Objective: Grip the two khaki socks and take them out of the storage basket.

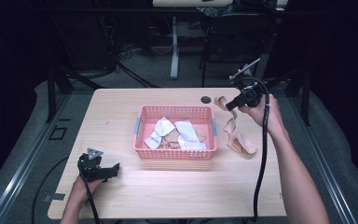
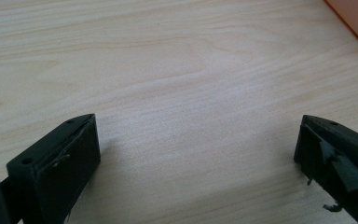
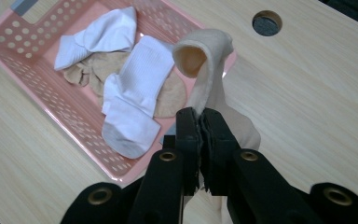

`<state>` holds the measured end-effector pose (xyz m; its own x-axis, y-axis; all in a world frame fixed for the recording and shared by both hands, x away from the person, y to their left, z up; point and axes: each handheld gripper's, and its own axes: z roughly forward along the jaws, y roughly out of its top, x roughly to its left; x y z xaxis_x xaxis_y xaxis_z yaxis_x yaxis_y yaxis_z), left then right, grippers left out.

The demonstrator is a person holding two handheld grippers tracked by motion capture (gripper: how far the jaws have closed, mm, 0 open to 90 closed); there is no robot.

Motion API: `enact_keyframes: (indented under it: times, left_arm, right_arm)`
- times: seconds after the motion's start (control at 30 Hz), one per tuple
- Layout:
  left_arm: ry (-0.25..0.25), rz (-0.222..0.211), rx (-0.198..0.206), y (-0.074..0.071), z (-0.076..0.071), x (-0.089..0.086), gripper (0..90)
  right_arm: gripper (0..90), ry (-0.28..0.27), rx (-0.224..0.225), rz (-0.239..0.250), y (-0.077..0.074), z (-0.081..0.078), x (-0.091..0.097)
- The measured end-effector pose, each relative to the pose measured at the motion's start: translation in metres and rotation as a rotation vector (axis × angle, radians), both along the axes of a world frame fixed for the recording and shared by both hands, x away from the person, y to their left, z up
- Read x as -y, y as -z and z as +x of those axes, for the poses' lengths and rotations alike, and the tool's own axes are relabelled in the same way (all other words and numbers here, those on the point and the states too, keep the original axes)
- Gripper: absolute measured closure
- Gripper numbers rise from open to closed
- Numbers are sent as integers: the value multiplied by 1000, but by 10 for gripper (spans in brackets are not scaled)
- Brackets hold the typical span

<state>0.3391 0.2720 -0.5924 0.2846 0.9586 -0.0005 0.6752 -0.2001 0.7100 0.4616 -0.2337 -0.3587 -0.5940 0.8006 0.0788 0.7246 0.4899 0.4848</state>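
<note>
Black right tool [image 3: 199, 122] pinches soft beige sock [image 3: 208, 60].

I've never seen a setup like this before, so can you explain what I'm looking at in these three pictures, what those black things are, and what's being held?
A person sits at a wooden table with a hand-held two-jaw gripper in each hand. The high view looks down from above; the other two pictures come from cameras riding on each gripper, looking along its black jaws. The left gripper rests low over bare wood, jaws wide open, holding nothing. The right gripper is shut on a beige sock, lifted beside a pink basket. In the basket lie white socks and more beige ones. Another beige sock lies on the table to the basket's right.
</note>
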Motion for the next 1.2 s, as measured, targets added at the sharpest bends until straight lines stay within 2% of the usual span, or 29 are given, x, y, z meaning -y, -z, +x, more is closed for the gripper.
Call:
enact_keyframes:
  times: [0.3, 0.53, 0.57, 0.6, 0.8, 0.93, 0.97, 1.03, 1.07, 1.1, 1.2]
  left_arm:
    - [0, 0, 0, 0, 0, 0, 2]
    - [0, 0, 0, 0, 0, 0, 2]
    - [0, 0, 0, 0, 0, 0, 2]
    - [1, 0, -1, 0, 0, 0, 2]
    - [0, 1, 0, 0, 0, 0, 2]
    - [0, 0, -1, 0, 0, 0, 2]
    - [0, 1, 0, 0, 0, 0, 2]
    - [-1, 0, 0, 0, 0, 0, 1]
    - [0, 0, 0, 0, 0, 0, 2]
    - [0, 0, 0, 0, 0, 0, 2]
    - [0, 0, 0, 0, 0, 0, 2]
  right_arm:
    - [859, 65, 0, 27, 11, -3, 29]
    - [859, 99, 9, 7, 29, -5, 44]
    - [859, 103, 11, 9, 34, -5, 46]
    - [859, 111, -6, 5, 38, -5, 47]
    - [858, 137, -43, -47, 75, -2, 51]
    - [857, 147, -79, -55, 101, 2, 51]
    - [857, 141, -91, -72, 107, 3, 52]
    - [857, 147, -107, -72, 116, 4, 51]
    - [856, 163, -108, -54, 122, 3, 50]
    - [855, 155, -121, -67, 124, 3, 50]
    - [851, 147, -140, -65, 133, 4, 50]
